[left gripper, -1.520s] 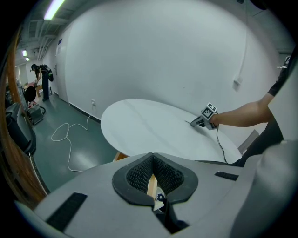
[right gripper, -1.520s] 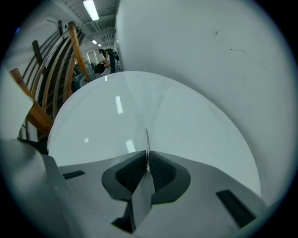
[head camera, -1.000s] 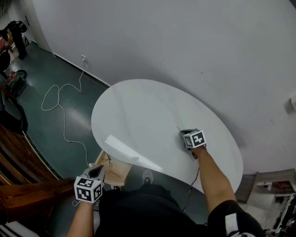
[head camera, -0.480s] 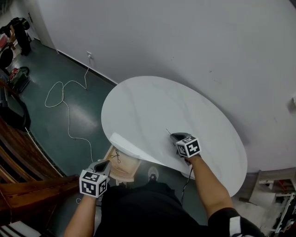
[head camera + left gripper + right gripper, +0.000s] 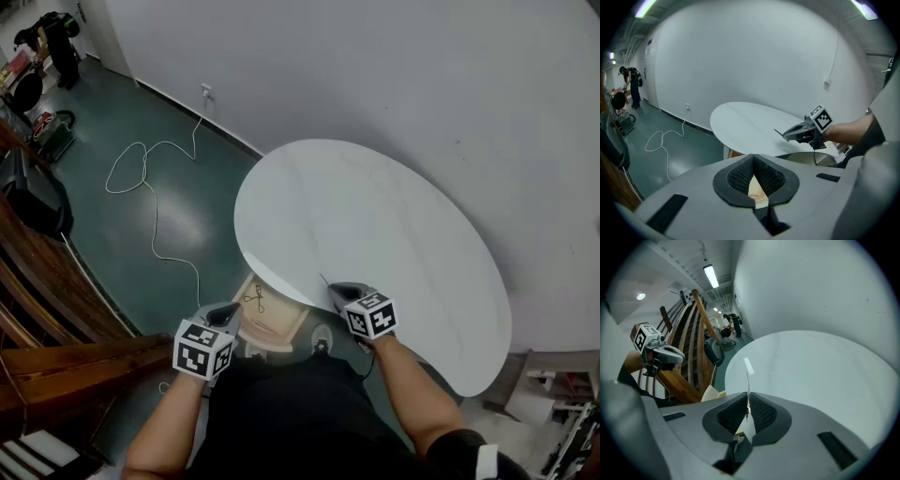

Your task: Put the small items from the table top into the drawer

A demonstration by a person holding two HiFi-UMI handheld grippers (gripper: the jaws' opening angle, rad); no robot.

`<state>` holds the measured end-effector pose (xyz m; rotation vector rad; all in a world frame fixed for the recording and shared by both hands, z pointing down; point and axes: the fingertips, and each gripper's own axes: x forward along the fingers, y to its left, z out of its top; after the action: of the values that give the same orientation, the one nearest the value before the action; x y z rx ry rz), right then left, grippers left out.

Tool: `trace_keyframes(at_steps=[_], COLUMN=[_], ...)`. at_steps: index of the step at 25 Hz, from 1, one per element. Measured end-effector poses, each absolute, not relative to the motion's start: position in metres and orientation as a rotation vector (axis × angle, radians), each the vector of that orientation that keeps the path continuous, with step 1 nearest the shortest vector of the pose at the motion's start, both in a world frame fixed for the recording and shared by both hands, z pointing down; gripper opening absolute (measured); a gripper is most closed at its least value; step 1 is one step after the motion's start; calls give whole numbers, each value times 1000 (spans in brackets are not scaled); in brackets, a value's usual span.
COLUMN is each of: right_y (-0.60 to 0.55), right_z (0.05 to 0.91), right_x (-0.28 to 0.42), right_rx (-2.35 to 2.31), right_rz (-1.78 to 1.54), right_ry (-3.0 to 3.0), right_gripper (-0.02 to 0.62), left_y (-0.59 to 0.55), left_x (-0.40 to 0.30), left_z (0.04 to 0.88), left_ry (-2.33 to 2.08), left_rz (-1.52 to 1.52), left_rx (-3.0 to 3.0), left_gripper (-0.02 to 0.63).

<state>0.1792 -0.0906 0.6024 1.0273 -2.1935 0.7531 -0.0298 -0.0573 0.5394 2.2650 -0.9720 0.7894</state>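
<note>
The white oval table [image 5: 375, 216] has a light wooden drawer [image 5: 277, 323] pulled out under its near edge. A small dark looped item [image 5: 255, 300] lies inside the drawer. My right gripper [image 5: 336, 290] hovers at the table's near edge beside the drawer, shut on a thin metal pin [image 5: 324, 279]. That pin [image 5: 747, 385] sticks straight out from between the pads in the right gripper view. My left gripper [image 5: 228, 312] hangs just left of the drawer. Its tips [image 5: 753, 159] meet and hold nothing. The left gripper view also catches the right gripper [image 5: 787, 134].
A white cable [image 5: 150, 183] snakes over the green floor left of the table. Dark wooden rails [image 5: 56, 309] stand at the far left, and a person [image 5: 52, 37] is at the far end of the room. The white wall [image 5: 422, 84] runs close behind the table.
My right gripper has come from the table's right part toward the near edge and the drawer, carrying the thin pin. The left gripper has stayed by the drawer.
</note>
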Motion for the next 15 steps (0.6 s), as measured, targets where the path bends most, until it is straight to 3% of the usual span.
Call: trace_keyframes(at_steps=[15], right_y=[-28], right_z=[669], right_x=[65], right_rx=[695], right_rz=[626], right_ry=[-2085], right_gripper=[23], left_y=[-37], left_x=[-65], left_z=[544], left_ry=[-984], left_rz=[762], left_rx=[2257], left_gripper=[14])
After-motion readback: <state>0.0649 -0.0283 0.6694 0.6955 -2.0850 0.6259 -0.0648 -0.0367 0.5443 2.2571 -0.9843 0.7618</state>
